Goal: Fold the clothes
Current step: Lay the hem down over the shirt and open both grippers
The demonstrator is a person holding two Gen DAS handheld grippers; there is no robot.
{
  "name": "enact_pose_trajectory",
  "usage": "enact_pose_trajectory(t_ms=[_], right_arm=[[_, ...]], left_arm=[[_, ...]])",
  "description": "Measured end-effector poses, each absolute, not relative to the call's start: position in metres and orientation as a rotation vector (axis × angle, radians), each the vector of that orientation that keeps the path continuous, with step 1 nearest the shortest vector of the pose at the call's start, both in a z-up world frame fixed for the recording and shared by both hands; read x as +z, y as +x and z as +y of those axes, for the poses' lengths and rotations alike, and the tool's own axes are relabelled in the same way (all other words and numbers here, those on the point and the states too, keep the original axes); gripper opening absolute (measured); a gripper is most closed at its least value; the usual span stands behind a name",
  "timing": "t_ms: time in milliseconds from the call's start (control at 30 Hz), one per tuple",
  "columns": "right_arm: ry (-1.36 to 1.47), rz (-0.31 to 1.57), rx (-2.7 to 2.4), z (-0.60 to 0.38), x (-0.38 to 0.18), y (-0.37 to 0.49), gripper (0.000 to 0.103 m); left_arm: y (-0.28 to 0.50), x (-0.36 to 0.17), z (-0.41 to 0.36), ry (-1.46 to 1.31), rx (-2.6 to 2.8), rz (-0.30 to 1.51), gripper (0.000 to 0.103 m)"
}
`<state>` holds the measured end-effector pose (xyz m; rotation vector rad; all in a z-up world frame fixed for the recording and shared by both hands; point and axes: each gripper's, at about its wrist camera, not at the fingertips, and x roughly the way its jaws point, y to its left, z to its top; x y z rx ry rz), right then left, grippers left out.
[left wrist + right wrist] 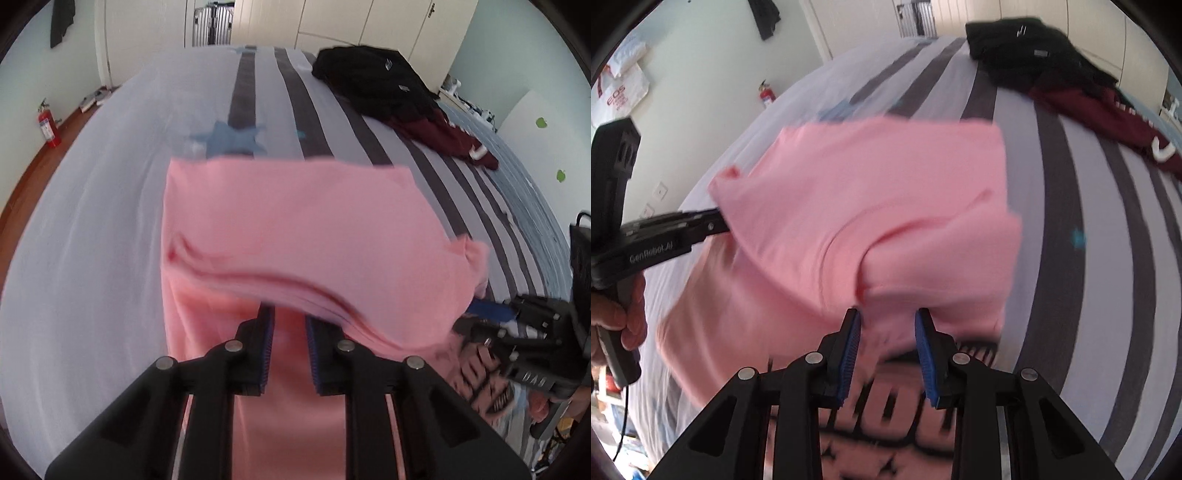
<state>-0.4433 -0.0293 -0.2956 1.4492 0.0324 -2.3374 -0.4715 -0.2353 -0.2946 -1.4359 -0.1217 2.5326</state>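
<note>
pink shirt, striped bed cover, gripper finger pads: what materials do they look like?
Pink printed shirt: soft knit, probably cotton jersey, matte; it drapes and creases limply. Grey-and-dark striped bed cover: woven fabric, matte, fine wrinkles; the fibre is unclear. Blue ribbed pads on the right gripper: likely rubber or soft plastic, with a toothed texture, set on matte black hard-plastic fingers with metal pins.

Soft matt pink cloth of the shirt [295, 229] lies beyond matt black plastic fingers [925, 354] with ribbed blue pads and shiny metal pins, over the bed [92, 221]'s smooth cotton sheet.
</note>
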Motion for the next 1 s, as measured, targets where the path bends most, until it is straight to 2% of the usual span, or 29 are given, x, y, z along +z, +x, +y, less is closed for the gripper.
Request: enact_pose_trajectory(t_ms=[267, 433, 600, 800, 1000], right_arm=[[1.323, -0.131, -2.504, -0.006, -0.244, -0.571, 0.027], [1.236, -0.165, -2.522, 0.001, -0.222, -0.574, 0.027], [1.336, -0.087, -2.423, -0.008, -0.255, -0.537, 0.027], [1.425, -0.081, -2.408, -0.019, -0.297, -0.539, 0.028], [1.464, -0.159, -2.447, -0.013, -0.312, -0.581, 0.028]], left_arm=[[-0.553, -0.282, -0.258, -1.424, 2.664, -0.142, 0.015], [-0.546, -0.276, -0.26, -1.394, 2.662, -0.098, 0.015], [-0.516, -0.288, -0.253, -1.395, 2.608, -0.032, 0.015], [-0.512, -0.315, -0.256, -1.458, 2.59, -0.021, 0.015], [-0.515, -0.326, -0.262, -1.474, 2.593, -0.065, 0.015]])
